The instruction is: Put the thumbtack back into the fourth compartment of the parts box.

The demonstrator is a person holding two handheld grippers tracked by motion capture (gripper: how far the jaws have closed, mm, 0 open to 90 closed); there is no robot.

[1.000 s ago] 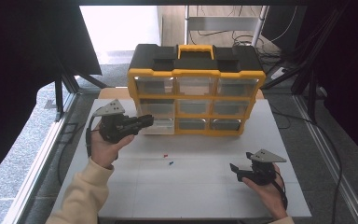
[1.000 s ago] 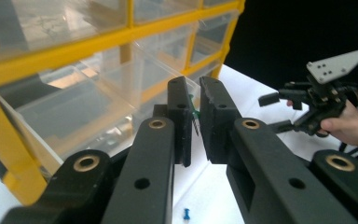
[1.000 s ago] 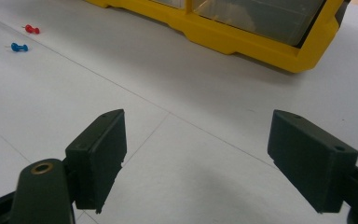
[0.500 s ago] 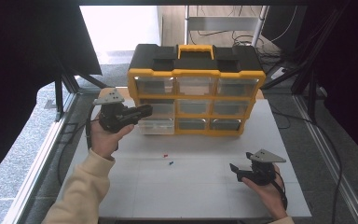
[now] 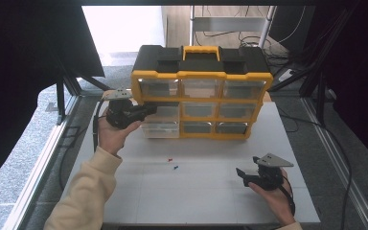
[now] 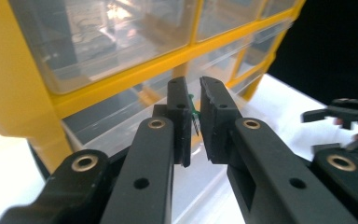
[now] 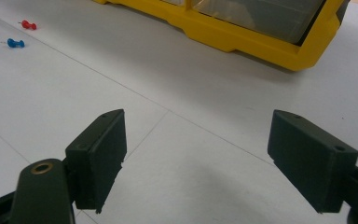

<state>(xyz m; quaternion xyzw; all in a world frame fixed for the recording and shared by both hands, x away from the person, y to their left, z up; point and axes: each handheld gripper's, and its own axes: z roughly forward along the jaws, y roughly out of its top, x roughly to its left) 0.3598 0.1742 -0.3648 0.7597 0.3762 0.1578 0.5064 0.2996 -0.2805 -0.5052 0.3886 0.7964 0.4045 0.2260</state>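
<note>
Carrying a green push pin [image 6: 192, 108] pinched between its nearly closed jaws, the left hand-held gripper [image 5: 146, 111] sits left of centre in the high view, at the pulled-out clear drawer [image 5: 160, 129] of the yellow organiser [image 5: 202, 75]. Best practice is probably to centre the pin over the drawer before releasing. The right hand-held gripper [image 7: 193, 158] rests wide open and empty, lower right, over the table [image 5: 211, 201]; red [image 7: 28, 24] and blue [image 7: 15, 43] pins remain.

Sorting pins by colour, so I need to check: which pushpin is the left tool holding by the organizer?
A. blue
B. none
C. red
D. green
D: the left tool pinches a green pushpin, while the red pushpin and blue pushpin lie on the table.
</note>
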